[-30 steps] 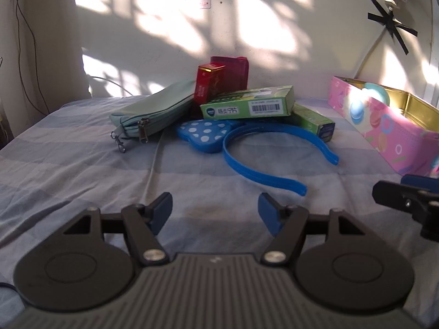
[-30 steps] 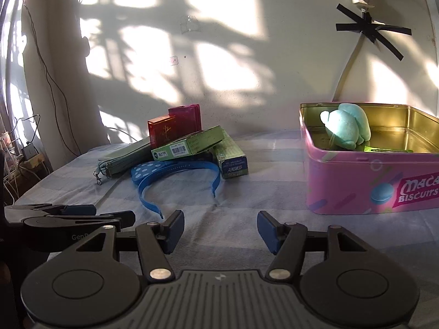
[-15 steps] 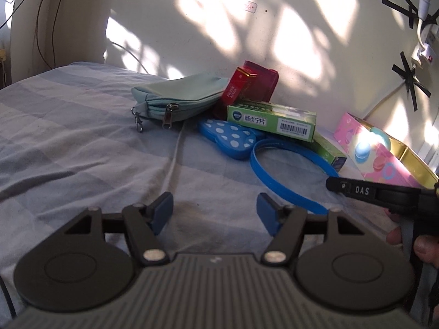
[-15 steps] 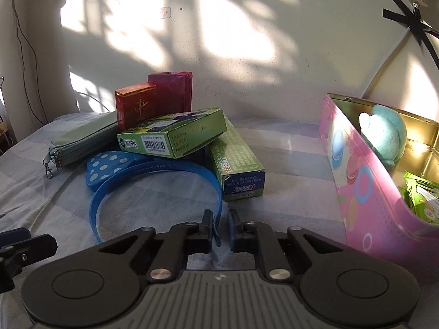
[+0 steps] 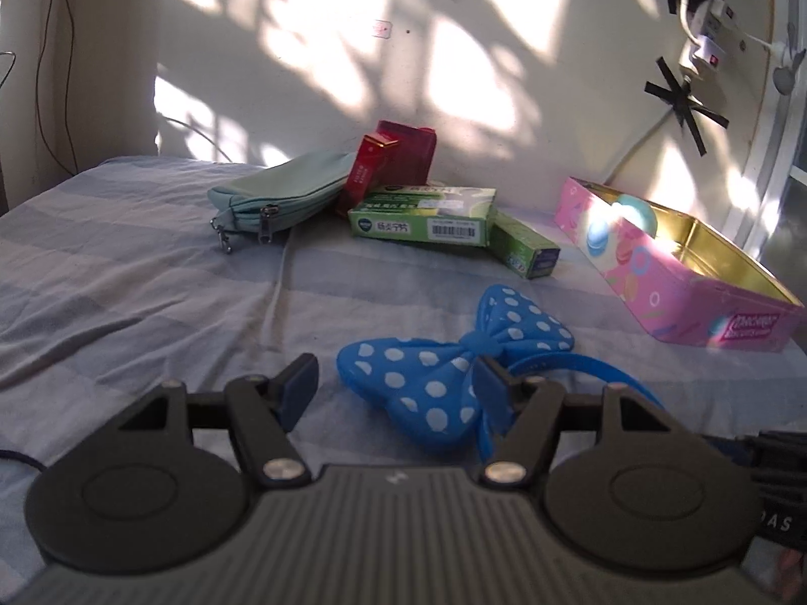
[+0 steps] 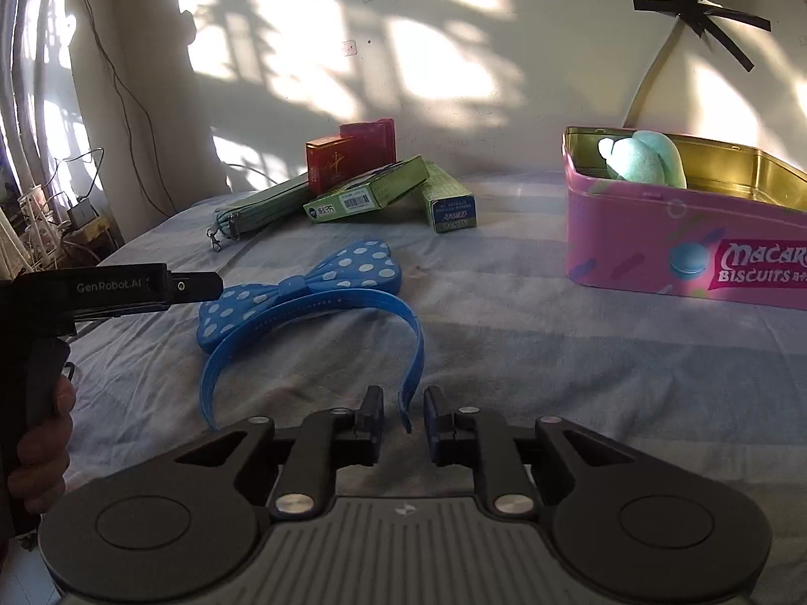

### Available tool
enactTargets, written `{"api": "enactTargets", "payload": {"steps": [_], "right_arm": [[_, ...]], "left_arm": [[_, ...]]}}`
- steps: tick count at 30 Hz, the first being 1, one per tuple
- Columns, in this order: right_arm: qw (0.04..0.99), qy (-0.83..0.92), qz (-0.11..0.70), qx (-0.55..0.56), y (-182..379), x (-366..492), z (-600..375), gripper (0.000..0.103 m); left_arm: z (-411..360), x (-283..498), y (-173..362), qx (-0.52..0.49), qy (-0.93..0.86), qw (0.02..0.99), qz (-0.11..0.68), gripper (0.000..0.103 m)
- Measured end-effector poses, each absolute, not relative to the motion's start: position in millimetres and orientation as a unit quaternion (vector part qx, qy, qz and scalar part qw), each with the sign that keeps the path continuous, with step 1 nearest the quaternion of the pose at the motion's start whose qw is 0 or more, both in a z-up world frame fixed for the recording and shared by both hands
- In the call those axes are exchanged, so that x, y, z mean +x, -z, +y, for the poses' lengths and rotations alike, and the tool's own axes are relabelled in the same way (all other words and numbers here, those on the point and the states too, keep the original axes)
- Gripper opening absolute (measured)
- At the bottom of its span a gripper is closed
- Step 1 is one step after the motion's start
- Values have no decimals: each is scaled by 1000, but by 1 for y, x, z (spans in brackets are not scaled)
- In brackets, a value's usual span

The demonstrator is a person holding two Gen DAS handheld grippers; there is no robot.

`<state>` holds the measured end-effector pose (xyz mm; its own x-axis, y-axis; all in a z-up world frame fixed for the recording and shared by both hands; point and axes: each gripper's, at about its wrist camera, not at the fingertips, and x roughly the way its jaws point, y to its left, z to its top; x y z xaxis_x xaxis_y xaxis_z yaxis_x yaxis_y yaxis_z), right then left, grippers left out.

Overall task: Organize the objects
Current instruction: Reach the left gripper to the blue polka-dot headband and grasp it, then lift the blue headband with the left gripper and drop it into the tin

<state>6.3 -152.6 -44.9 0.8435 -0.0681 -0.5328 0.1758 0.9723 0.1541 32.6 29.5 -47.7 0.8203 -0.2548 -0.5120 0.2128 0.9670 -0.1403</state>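
Observation:
A blue headband with a white-dotted bow [image 6: 302,287] lies on the striped bed sheet, pulled away from the pile of boxes. My right gripper [image 6: 402,411] is shut on the headband's right end tip. My left gripper [image 5: 393,383] is open, its jaws on either side of the bow [image 5: 454,353], just above it. The left gripper also shows at the left of the right wrist view [image 6: 151,287]. A pink biscuit tin [image 6: 681,247] stands open at the right with a teal plush toy [image 6: 643,159] inside.
At the back by the wall lie a mint zip pouch [image 5: 282,194], two red boxes [image 5: 393,164], a flat green box [image 5: 423,219] and a green toothpaste box [image 5: 524,252]. Cables hang on the left wall.
The right gripper, shut on the headband's end, has dragged it toward me, away from the boxes. The left gripper has moved over the bow and stays open.

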Motion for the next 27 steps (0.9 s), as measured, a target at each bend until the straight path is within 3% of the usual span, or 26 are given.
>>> {"api": "enactTargets", "payload": {"steps": [2, 5, 7, 8, 10, 12, 13, 14, 15, 18, 27], "right_arm": [[959, 70, 258, 95, 41, 7, -156, 31], [962, 56, 253, 83, 36, 20, -157, 31], [964, 61, 255, 51, 37, 35, -153, 31], [963, 66, 258, 41, 39, 43, -153, 31], [959, 60, 273, 33, 45, 59, -153, 31], [958, 57, 278, 24, 51, 66, -151, 32], [959, 56, 278, 17, 51, 65, -148, 27], [960, 46, 275, 19, 51, 63, -147, 6], [962, 48, 267, 24, 51, 59, -146, 5], [975, 66, 212, 25, 44, 42, -144, 6], [981, 173, 87, 27, 14, 18, -181, 6]], "left_arm": [[21, 19, 46, -29, 136, 952, 274, 69], [-2, 9, 52, 20, 141, 950, 279, 69], [-9, 16, 64, 22, 134, 942, 307, 65], [-9, 21, 70, 9, 137, 935, 327, 58], [-15, 18, 75, 17, 120, 944, 307, 56], [-18, 15, 78, 25, 105, 951, 289, 39], [-16, 16, 78, 15, 103, 953, 286, 34], [-12, 17, 77, 1, 108, 952, 287, 21], [-8, 19, 77, -12, 106, 951, 289, 14], [-6, 21, 72, -42, 115, 949, 290, 10], [-66, 38, 8, -13, 173, 971, 163, 9]]}}
